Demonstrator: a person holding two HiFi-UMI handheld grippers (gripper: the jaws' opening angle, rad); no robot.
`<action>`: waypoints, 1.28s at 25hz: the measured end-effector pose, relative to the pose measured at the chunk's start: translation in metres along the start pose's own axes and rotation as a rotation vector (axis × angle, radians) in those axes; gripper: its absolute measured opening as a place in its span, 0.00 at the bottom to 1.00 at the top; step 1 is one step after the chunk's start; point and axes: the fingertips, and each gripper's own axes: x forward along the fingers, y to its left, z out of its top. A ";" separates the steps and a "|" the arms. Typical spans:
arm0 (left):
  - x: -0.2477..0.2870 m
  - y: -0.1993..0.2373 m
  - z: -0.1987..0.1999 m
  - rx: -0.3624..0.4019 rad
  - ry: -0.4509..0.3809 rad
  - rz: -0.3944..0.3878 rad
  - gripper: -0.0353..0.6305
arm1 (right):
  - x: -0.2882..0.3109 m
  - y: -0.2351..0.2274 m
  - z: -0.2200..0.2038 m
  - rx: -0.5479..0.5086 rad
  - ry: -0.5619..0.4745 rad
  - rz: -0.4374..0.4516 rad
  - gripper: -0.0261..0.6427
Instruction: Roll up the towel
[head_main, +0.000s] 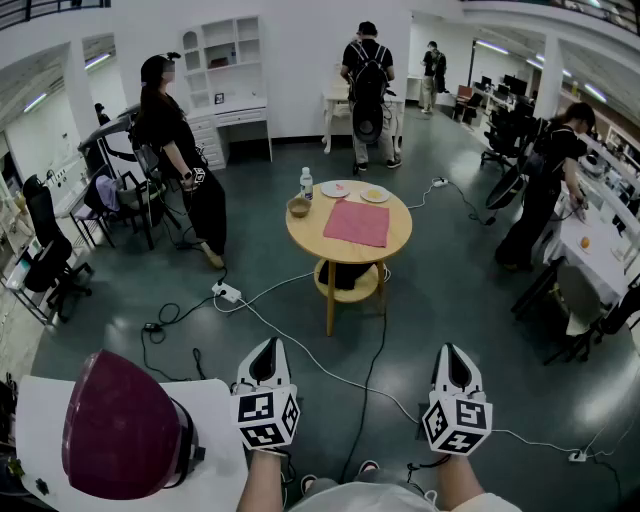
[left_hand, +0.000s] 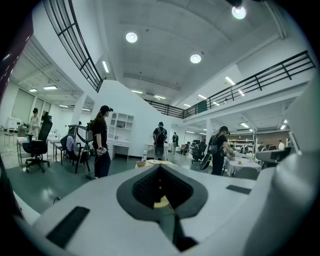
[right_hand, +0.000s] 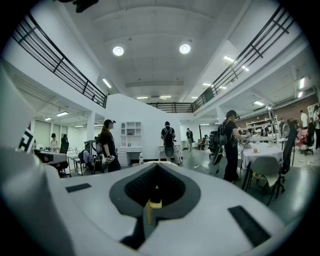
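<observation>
Well, the pink towel (head_main: 356, 222) lies flat on the round table (head_main: 305, 233), well apart from me. My left gripper (head_main: 267, 352) and right gripper (head_main: 456, 357) are both closed and empty, because I think I must first come near.

Open floor (head_main: 450, 300) is stretching between the left gripper (head_main: 267, 347), the right gripper (head_main: 455, 352) and the round table (head_main: 305, 236) — only cables (head_main: 300, 350) are trailing across it. On the tabletop, a bowl (head_main: 298, 207), a bottle (head_main: 306, 183) and two plates (head_main: 336, 189) are crowding the far edge behind the towel (head_main: 357, 222); the near edge is lying bare. A white table (head_main: 215, 400) carrying a maroon dome (head_main: 120, 425) is sitting just beside the left gripper.
</observation>
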 end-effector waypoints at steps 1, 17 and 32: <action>0.000 0.000 -0.001 0.002 0.001 0.001 0.05 | -0.001 -0.001 -0.001 0.001 0.001 -0.001 0.04; 0.007 -0.009 -0.004 -0.017 0.019 0.000 0.05 | 0.007 -0.009 -0.006 0.032 0.028 0.022 0.04; 0.015 -0.016 0.009 0.003 0.000 -0.028 0.46 | 0.009 -0.024 0.007 0.012 -0.004 0.016 0.32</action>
